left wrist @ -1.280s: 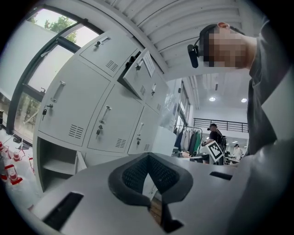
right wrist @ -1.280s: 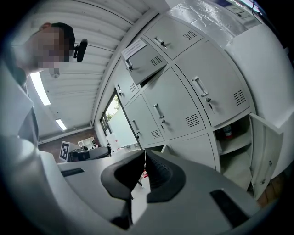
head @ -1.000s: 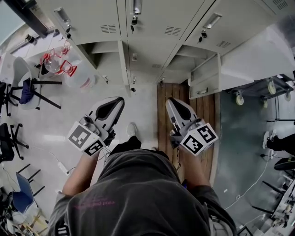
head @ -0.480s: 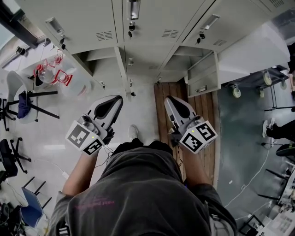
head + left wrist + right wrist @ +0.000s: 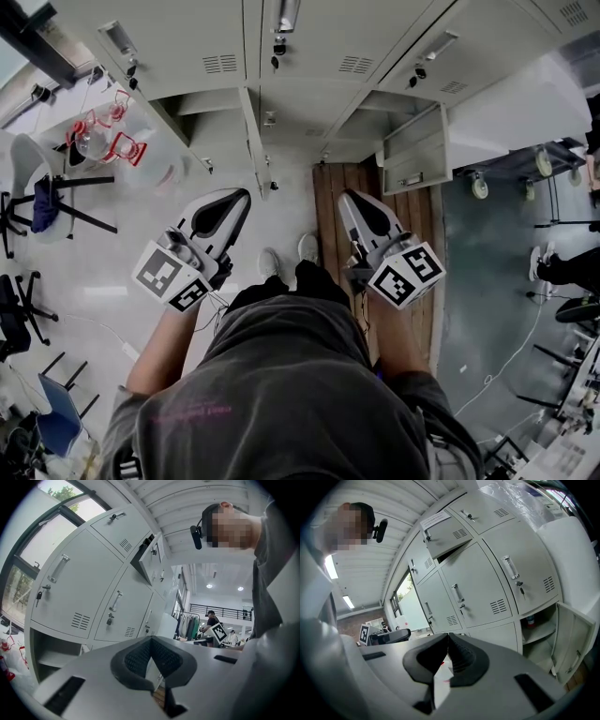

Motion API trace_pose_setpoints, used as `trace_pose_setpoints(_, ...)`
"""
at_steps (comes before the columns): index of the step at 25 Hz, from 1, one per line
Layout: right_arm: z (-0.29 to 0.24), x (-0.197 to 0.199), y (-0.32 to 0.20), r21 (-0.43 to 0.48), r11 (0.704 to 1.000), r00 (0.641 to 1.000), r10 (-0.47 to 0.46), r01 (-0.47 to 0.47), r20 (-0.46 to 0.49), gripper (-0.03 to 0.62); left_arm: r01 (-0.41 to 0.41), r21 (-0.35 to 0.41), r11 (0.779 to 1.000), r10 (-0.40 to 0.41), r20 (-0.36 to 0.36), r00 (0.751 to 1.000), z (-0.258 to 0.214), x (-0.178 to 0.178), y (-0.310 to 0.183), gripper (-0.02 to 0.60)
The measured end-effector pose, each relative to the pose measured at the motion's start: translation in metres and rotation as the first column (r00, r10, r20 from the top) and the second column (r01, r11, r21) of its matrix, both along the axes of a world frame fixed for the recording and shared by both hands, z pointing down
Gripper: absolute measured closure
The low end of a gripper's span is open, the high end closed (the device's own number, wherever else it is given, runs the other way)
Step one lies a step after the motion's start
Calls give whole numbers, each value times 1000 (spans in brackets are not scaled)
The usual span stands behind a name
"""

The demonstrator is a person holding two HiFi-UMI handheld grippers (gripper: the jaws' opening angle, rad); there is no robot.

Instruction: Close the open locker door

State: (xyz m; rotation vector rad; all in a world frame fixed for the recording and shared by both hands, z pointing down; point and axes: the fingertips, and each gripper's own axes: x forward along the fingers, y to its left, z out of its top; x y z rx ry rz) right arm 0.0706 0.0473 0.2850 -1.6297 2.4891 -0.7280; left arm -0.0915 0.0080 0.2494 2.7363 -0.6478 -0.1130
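A wall of pale grey lockers [image 5: 309, 37] fills the top of the head view. A bottom locker door [image 5: 412, 155] stands swung out at the right; the same open door [image 5: 574, 637] shows beside its shelf. A second low door [image 5: 251, 131] stands edge-on left of centre, next to an open compartment [image 5: 51, 653]. An upper door [image 5: 445, 531] hangs ajar. My left gripper [image 5: 236, 195] and right gripper [image 5: 349, 197] are held in front of the person's chest, well short of the lockers. Both are shut with nothing between the fingers, as the left gripper [image 5: 151, 639] and right gripper [image 5: 447, 637] also show.
A wooden floor strip [image 5: 398, 216] runs under the right gripper. A wheeled cart [image 5: 525, 159] stands at the right, a chair [image 5: 37, 187] and red-framed items [image 5: 108, 131] at the left. A cable [image 5: 506, 375] lies on the grey floor. The person's shoes [image 5: 286, 258] point at the lockers.
The person has stepped forward: a second shoe now shows beside the first. Both grippers keep their pose and stay shut.
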Motion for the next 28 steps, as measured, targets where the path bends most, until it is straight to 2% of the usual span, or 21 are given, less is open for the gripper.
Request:
trace_pose_setpoints(8,3,8,-10,0,1000,1000,4,-4,6,571,12,-1,1000,-12,14,1000,1,2,-6,568)
trace_pose_setpoints(13,8,26,-17,-4,1000,1000,26,-26,12,571,0,-4,1000,0,27,1000,3,17,-11,568)
trace_pose_setpoints(21,22,65,-24,-19,998,997,64,-63,31,571,-42,-19,999,43,57,997,10,59,-22,568)
trace_pose_setpoints(28,36,121,-25,-37,993,992,114,-112,49,571,-85,-35,996,88,100,991,21,115,-31,568)
